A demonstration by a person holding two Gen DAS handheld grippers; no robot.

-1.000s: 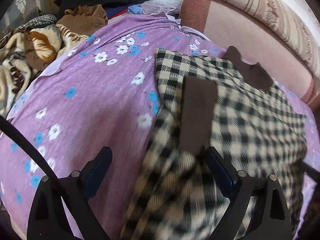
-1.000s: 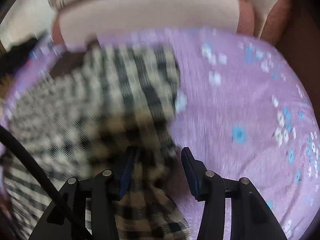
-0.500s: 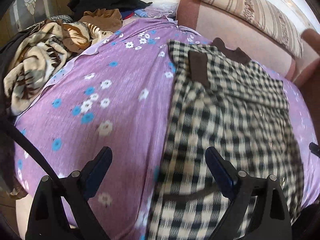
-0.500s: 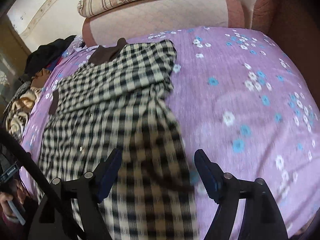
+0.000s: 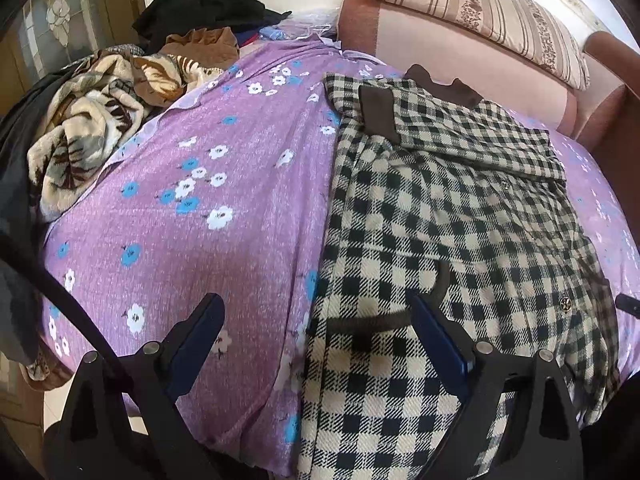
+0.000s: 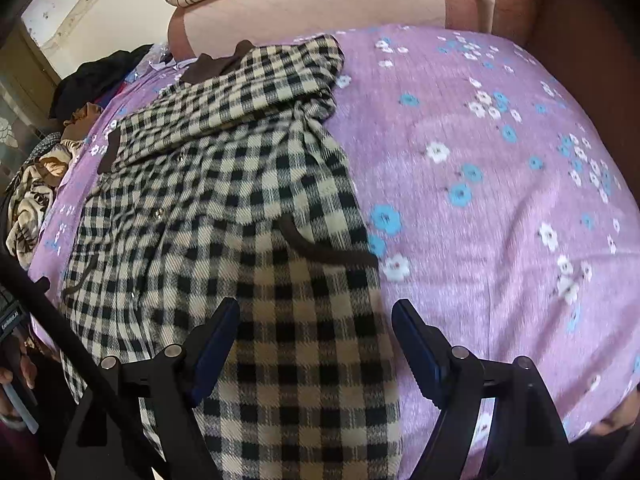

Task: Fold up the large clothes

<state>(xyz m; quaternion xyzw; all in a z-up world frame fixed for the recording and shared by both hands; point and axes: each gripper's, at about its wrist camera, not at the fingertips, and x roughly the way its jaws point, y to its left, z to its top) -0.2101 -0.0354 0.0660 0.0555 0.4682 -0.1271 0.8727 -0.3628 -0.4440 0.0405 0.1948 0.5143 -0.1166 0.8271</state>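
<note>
The checked coat (image 5: 460,216) lies flat on the bed's purple flowered sheet (image 5: 224,208), its brown collar (image 5: 440,84) at the 12 o'clock end near the pink sofa back (image 5: 460,52). One sleeve is folded across the chest, its brown cuff (image 5: 378,114) pointing to 10 o'clock. In the left wrist view the coat fills the right half of the bed; in the right wrist view it fills the left half (image 6: 240,184).

The left gripper (image 5: 316,336) hangs above the coat's left edge, fingers spread wide and holding nothing. The right gripper (image 6: 316,340) has just been opening; its fingers stand wide apart over the coat's right hem, with checked cloth beneath them but not pinched.

A heap of blankets and clothes (image 5: 100,120) sits at 10 o'clock, and a striped cushion (image 5: 480,12) tops the sofa.
</note>
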